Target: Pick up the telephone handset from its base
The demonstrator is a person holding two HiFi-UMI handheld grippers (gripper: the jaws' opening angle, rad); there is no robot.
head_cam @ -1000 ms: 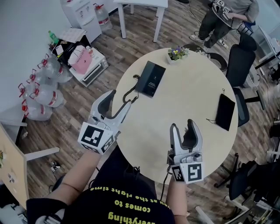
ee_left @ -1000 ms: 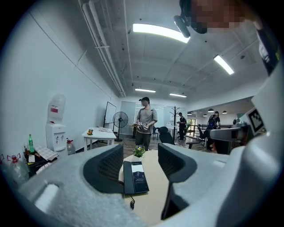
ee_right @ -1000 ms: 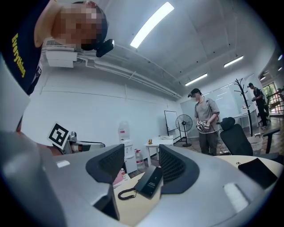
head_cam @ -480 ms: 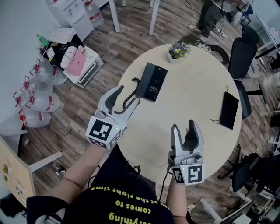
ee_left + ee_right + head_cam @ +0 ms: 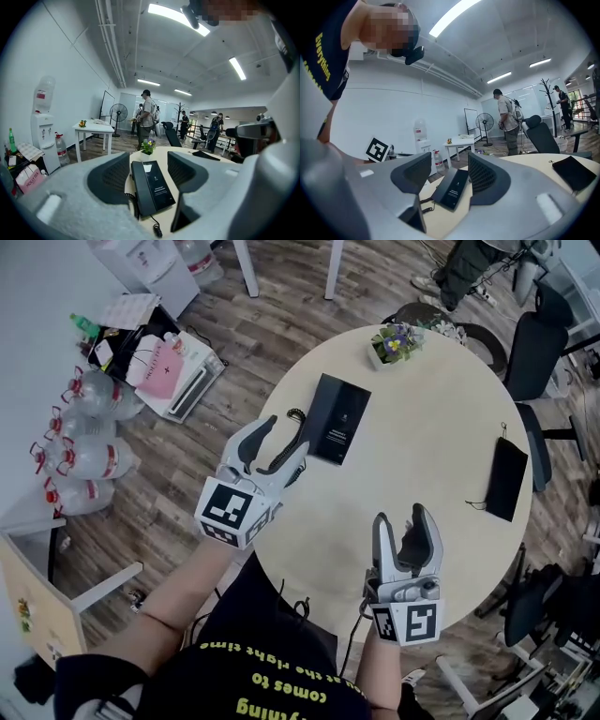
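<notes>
The black telephone [image 5: 339, 418] lies on the round beige table [image 5: 422, 418], near its left rim. The handset [image 5: 138, 186] rests along the left side of the base, and a coiled cord [image 5: 284, 454] trails off toward the table edge. My left gripper [image 5: 283, 441] is open, hovering at the rim just short of the phone's near end, over the cord. In the left gripper view the phone [image 5: 151, 186] shows between the spread jaws. My right gripper [image 5: 401, 521] stands open and empty above the table's near edge, and the phone [image 5: 452, 187] shows ahead of it in the right gripper view.
A small flower pot [image 5: 394, 341] sits at the table's far edge, and a flat black pouch [image 5: 506, 479] lies on the right. Office chairs [image 5: 536, 345] stand to the right. Water jugs [image 5: 89, 432] and boxes crowd the floor on the left. A person [image 5: 469, 263] stands beyond the table.
My left gripper has moved right and forward, closing in on the phone's near end. The right gripper has barely moved.
</notes>
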